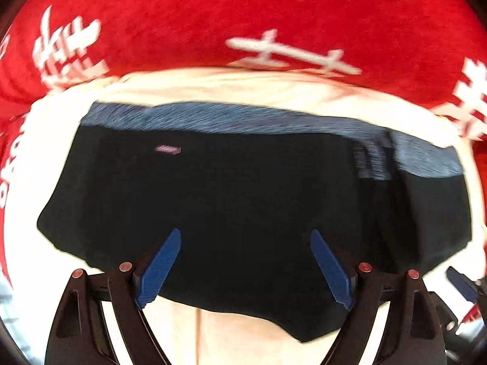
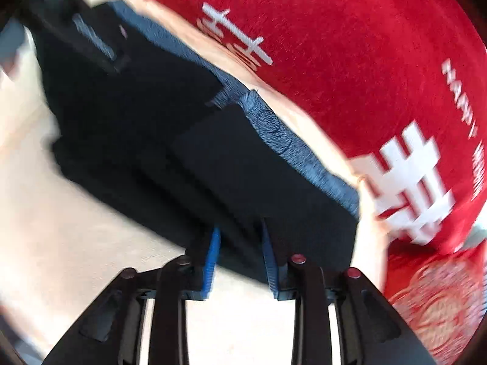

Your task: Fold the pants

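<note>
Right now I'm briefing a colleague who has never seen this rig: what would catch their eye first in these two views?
First, the red cloth with white characters filling the top and sides of both views. Next, the dark folded pants with a blue-grey band along their far edge, lying on a cream surface mid-frame. The left gripper stands wide open over them; the right gripper is narrower, over the pants' near edge.

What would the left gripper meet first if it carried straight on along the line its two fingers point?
Most likely the black folded pants: the left gripper points down at them with its jaws wide apart and nothing between. Depth is unclear in the blurred wrist view, so how near the cloth lies cannot be told.
</note>
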